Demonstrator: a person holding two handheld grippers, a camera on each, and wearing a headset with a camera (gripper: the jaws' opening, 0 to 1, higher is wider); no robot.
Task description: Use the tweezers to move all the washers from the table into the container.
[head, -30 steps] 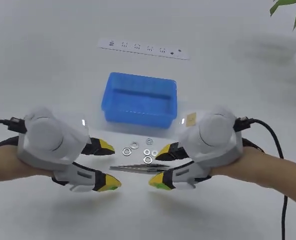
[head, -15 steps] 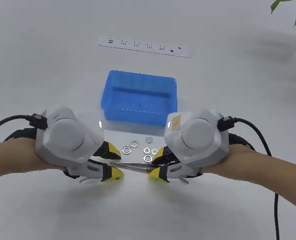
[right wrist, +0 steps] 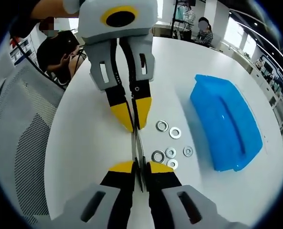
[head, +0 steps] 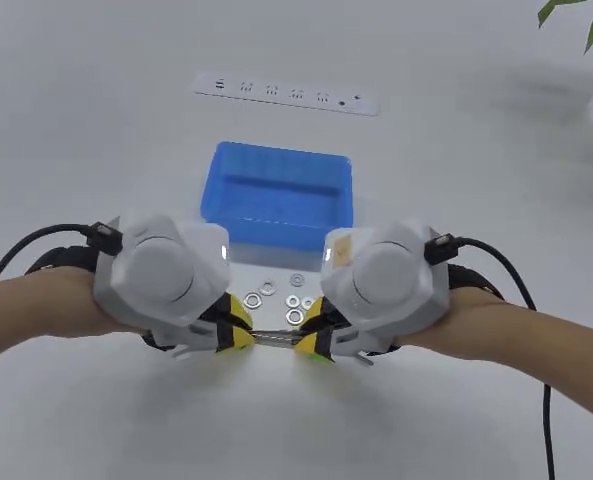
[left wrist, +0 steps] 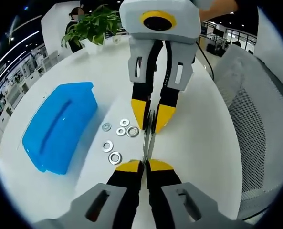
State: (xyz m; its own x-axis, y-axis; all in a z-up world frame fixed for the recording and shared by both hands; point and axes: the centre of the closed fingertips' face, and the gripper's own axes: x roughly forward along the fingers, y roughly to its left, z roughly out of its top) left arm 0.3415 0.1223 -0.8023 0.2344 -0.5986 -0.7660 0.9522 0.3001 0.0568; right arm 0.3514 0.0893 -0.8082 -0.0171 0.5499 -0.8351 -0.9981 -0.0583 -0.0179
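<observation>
In front of the container (head: pixel 276 232), both tools have closed in since a second ago, when they stood apart on either side of the tweezers (head: pixel 274 339). Now the left tool (head: pixel 240 328) is clenched on one end and the right tool (head: pixel 313 334) on the other, tips facing and nearly meeting. The tweezers look ready to leave the worktop (head: pixel 276 420). Six washers (head: pixel 294 317) lie between container and tweezers, none moved yet. The forearms (head: pixel 516 335) come in low from both sides.

Left gripper (head: pixel 240 326) and right gripper (head: pixel 312 331) seemingly pinch tweezers (head: pixel 273 338) near washers (head: pixel 294 317)
</observation>
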